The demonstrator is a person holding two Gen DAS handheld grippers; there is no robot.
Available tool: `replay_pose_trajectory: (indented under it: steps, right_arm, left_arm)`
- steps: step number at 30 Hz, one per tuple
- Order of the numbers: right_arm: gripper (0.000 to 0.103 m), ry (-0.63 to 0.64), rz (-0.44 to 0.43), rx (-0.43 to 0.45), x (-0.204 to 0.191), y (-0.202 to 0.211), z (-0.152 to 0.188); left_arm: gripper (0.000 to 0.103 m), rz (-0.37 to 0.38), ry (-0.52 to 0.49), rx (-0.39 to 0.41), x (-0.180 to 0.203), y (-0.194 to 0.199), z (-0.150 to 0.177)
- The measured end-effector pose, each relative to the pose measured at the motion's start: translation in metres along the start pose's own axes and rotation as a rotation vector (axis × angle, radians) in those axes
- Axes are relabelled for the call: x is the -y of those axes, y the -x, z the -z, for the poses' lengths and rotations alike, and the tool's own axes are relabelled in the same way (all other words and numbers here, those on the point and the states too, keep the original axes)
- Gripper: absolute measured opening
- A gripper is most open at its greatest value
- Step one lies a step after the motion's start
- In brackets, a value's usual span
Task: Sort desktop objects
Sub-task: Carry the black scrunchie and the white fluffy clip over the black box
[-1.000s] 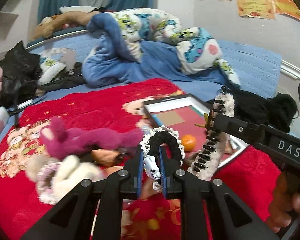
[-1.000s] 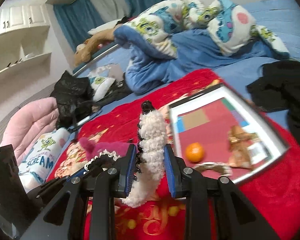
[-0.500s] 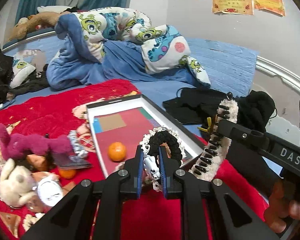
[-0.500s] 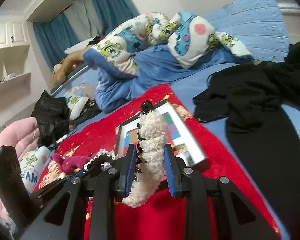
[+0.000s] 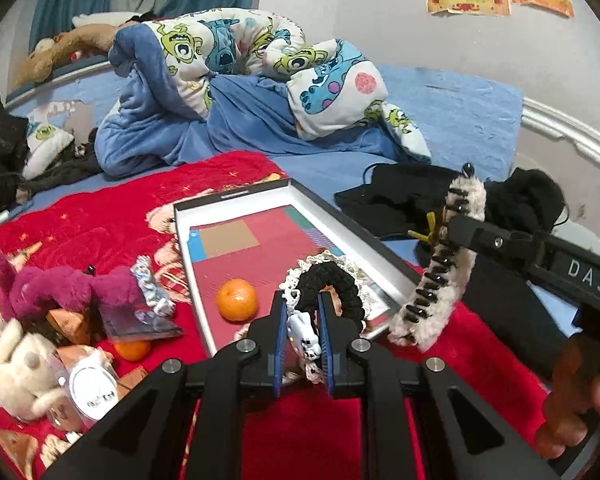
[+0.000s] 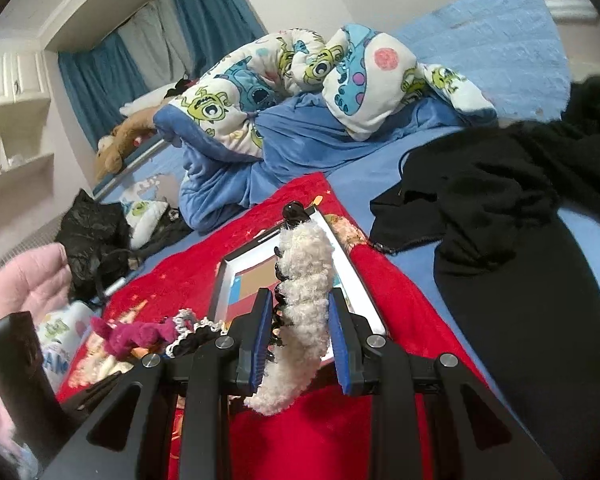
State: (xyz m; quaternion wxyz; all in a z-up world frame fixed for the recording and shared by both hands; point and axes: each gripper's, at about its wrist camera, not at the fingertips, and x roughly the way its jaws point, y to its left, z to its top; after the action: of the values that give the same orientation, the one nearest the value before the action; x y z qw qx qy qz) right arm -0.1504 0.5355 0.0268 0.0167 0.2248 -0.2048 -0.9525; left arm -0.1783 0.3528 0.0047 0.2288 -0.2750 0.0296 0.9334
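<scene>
A black scrunchie (image 5: 336, 284) with lace trim and a small white charm is clamped between the nearly closed jaws of the left gripper (image 5: 303, 338), above the near end of the framed tray (image 5: 380, 256). A fluffy cream hair claw (image 6: 300, 312) is gripped by the right gripper (image 6: 300, 340), held over the red blanket (image 6: 340, 432) beside the tray's near right corner. An orange (image 5: 236, 300) is seen lying in the tray.

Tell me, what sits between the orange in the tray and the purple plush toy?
In the left wrist view, a small blue-and-white scrunchie lies on the red blanket between the orange and the purple plush toy.
</scene>
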Motion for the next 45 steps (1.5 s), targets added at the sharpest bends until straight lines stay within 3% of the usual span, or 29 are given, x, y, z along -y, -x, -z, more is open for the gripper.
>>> replay_pose_trajectory:
  steps: [11,18,27,45]
  right_arm:
    - [0.027,0.124,0.098,-0.063,-0.016,-0.052,-0.005]
    - [0.027,0.182,0.113,-0.112,-0.022,-0.086,-0.006]
    - [0.026,0.170,0.127,-0.194,-0.016,-0.122,0.019]
    - [0.027,0.141,0.127,-0.169,-0.011,-0.117,0.025]
  left_arm:
    - [0.015,0.016,0.067,-0.054,-0.022,-0.048,-0.009]
    - [0.015,-0.027,0.092,-0.092,-0.036,-0.087,-0.003]
    - [0.015,-0.005,0.079,-0.055,-0.033,-0.091,0.006]
    - [0.015,-0.042,0.044,-0.050,-0.028,-0.090,0.008]
